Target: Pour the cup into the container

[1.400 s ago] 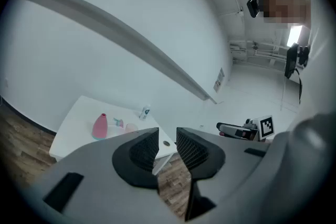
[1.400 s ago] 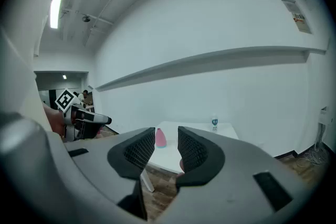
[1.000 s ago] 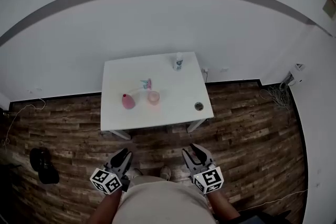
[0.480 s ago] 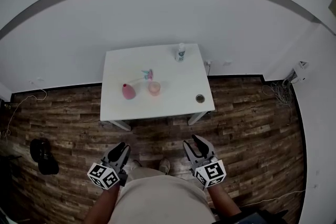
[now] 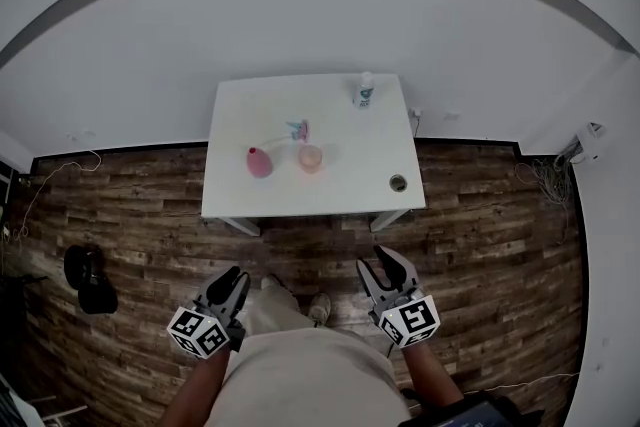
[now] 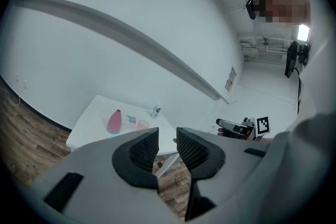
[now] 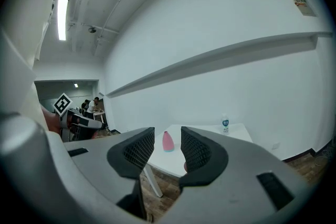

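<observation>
**Nothing poured yet: both tools empty, well short of the tabletop**

Closest in, the left tool (image 5: pixel 234 277) and the right tool (image 5: pixel 384 260) hang at the person's waist. Each has its jaws a little apart with nothing between them. By my read the task hasn't begun: no grasp, no lift, no pour.

Ahead is a strip of wooden floor (image 5: pixel 480 245), open for stepping in. A dark bag (image 5: pixel 88 275) lies well off to the left and cables (image 5: pixel 548 180) far to the right.

Then comes the white tabletop (image 5: pixel 235 200), front edge towards us. Mid-table the pale pink cup (image 5: pixel 310 158) stands upright, near the pink flask-shaped container (image 5: pixel 260 162) but not touching it. A small dark round thing (image 5: pixel 398 183) sits by the right front corner. A bottle (image 5: pixel 365 91) hugs the far edge at the wall. There looks to be plenty of room around the cup.
</observation>
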The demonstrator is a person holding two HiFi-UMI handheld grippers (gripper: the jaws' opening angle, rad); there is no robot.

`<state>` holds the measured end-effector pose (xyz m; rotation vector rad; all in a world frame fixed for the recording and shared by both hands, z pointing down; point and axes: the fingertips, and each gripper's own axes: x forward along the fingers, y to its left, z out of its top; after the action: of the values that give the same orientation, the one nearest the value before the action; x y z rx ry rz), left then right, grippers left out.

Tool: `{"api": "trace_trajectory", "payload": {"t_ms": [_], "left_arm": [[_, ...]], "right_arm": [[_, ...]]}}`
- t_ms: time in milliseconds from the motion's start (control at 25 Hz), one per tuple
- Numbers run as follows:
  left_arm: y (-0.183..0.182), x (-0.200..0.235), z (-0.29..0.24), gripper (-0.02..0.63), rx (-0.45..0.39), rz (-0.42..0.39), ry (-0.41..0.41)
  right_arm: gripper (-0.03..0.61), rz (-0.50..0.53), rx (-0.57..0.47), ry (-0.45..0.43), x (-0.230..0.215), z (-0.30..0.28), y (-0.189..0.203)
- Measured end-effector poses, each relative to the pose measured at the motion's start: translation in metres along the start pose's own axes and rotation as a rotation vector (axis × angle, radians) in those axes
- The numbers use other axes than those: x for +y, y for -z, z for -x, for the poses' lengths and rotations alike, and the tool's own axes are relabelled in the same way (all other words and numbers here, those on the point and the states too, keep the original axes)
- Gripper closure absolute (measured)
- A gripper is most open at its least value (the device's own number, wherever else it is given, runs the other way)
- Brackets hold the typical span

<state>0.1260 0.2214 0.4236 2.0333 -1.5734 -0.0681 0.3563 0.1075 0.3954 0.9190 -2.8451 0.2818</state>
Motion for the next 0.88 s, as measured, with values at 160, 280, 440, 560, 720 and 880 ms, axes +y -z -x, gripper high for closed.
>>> {"api": "trace_trajectory", "payload": {"t_ms": [160,280,440,560,720,880], "left_arm": [[-0.01,0.011,-0.007,0.512,-0.001,0.002,0.002],[-0.018,0.024,-0.02,0.512,0.007,0.01,0.014],[-0.028,0.047,-0.045,0.512,0.034,0.006,0.039],[-0.043,0.062,-0.064,0.512,0.05,-0.011,0.063],[-0.066,0.082,-0.088,0.512,0.055,-0.024,0.097],[-0.087,0.106,-0.11,0.512,0.063,-0.038,0.123]], "right_arm": [[0.436,0.004,0.011,-0.01,-0.002,-0.021,-0.005],[0.436,0.005,0.011,-0.019,-0.002,-0.041,-0.009],[0.436,0.016,0.028,-0.013,-0.005,-0.069,-0.014],[0.436,0.016,0.036,0.005,-0.011,-0.088,-0.02],[0.436,0.018,0.04,0.028,-0.021,-0.113,-0.028],[0.436,0.019,0.041,0.048,-0.03,-0.144,-0.035]]}}
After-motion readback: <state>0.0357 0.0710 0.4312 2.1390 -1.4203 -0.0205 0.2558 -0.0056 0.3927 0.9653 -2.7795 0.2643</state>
